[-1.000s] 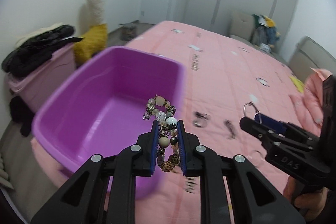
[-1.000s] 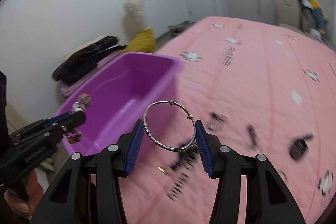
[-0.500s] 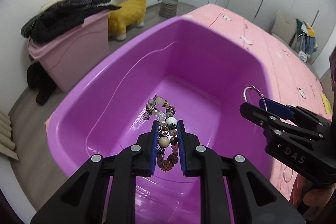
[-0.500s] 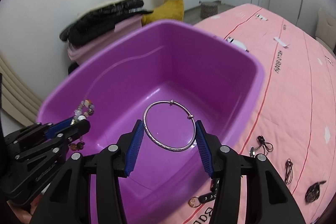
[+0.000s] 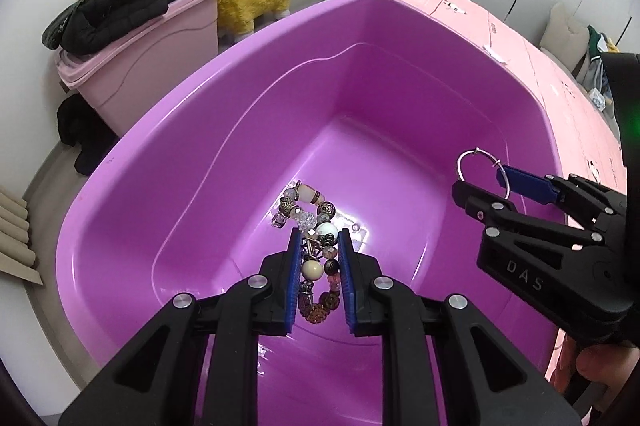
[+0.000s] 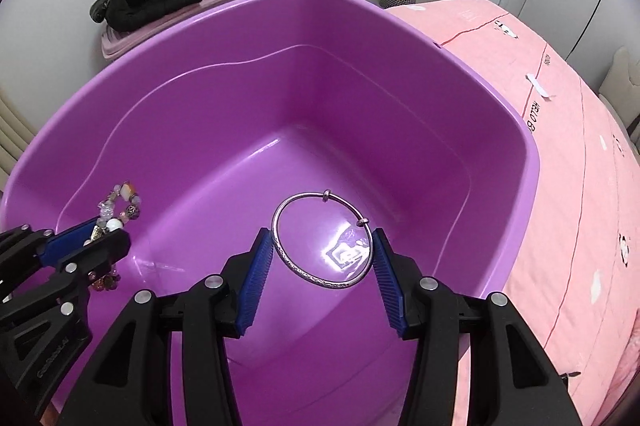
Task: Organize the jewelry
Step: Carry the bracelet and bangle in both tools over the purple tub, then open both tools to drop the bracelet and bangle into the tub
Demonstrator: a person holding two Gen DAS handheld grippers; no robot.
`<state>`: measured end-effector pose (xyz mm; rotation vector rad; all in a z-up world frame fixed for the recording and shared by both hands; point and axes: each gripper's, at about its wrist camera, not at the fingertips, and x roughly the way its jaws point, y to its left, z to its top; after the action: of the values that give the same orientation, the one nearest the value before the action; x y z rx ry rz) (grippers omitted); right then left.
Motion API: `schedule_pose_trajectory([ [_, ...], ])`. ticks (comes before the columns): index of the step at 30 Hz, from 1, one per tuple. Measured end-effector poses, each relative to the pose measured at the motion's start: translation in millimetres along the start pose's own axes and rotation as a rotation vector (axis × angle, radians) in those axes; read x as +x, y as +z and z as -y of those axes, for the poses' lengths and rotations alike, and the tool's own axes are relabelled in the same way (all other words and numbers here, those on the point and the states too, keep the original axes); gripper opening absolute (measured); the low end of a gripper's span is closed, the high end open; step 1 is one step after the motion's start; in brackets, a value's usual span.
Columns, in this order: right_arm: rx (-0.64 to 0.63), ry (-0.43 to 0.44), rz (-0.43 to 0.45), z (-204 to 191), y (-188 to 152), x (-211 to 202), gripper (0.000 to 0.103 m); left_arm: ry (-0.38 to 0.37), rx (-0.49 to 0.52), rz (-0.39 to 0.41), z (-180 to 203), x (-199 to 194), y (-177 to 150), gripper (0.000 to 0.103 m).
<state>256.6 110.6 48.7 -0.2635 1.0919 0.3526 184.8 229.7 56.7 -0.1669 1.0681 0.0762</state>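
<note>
Both grippers hang over the purple tub (image 5: 224, 130), pointing steeply down into it, each carrying one piece of jewelry. The tub sits at the edge of the pink bed (image 6: 580, 186) and holds nothing on its floor yet.

Left gripper (image 5: 319, 246): the beaded bracelet (image 5: 310, 222) sits between its blue pads, bunched, with one loop of beads poking past the tips and another hanging behind. Its jaws have just been opening a little; the bracelet is between them, and there is a slight gap at the right pad, so the pinch looks to be loosening. Likely the release is beginning: the bracelet is over the tub floor, so letting go here drops it inside, not on the rim.

Right gripper (image 6: 323, 240): holds the silver bangle (image 6: 322, 238) across its width, pads pressing on opposite sides of the ring, jaws about half spread because the ring itself is wide. The ring is held flat-on to the camera, clear of the tub walls. It is over the middle of the tub, apart from the bracelet, so the two pieces should not land tangled.

Judgement: the carry part looks done, the drop is the step in hand. Risk: beads snagging on the ribbed pads and hanging there.
</note>
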Motion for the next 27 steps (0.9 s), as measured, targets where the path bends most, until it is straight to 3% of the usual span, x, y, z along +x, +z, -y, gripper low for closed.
schedule_pose_trajectory([
  [2, 0.0, -0.006, -0.008, 0.2, -0.4, -1.0, 0.049, 0.004, -0.005, 0.007, 0.3, -2.5, -0.8, 0.027],
  [3, -0.003, -0.014, -0.008, -0.6, 0.1, -1.2, 0.049, 0.011, -0.001, 0.016, 1.1, -4.9, -1.2, 0.04],
  [6, -0.007, -0.025, -0.004, -0.3, 1.3, -1.2, 0.054, 0.039, 0.008, 0.059, 3.9, -14.0, -1.8, 0.06],
  [8, -0.004, -0.037, 0.005, 0.7, 0.8, -4.2, 0.06, 0.04, 0.01, 0.065, 3.7, -16.2, -1.9, 0.06],
  [27, 0.043, -0.042, 0.037, 14.6, -7.5, -31.8, 0.06, 0.055, -0.012, 0.079, -0.5, -30.9, -8.9, 0.062],
])
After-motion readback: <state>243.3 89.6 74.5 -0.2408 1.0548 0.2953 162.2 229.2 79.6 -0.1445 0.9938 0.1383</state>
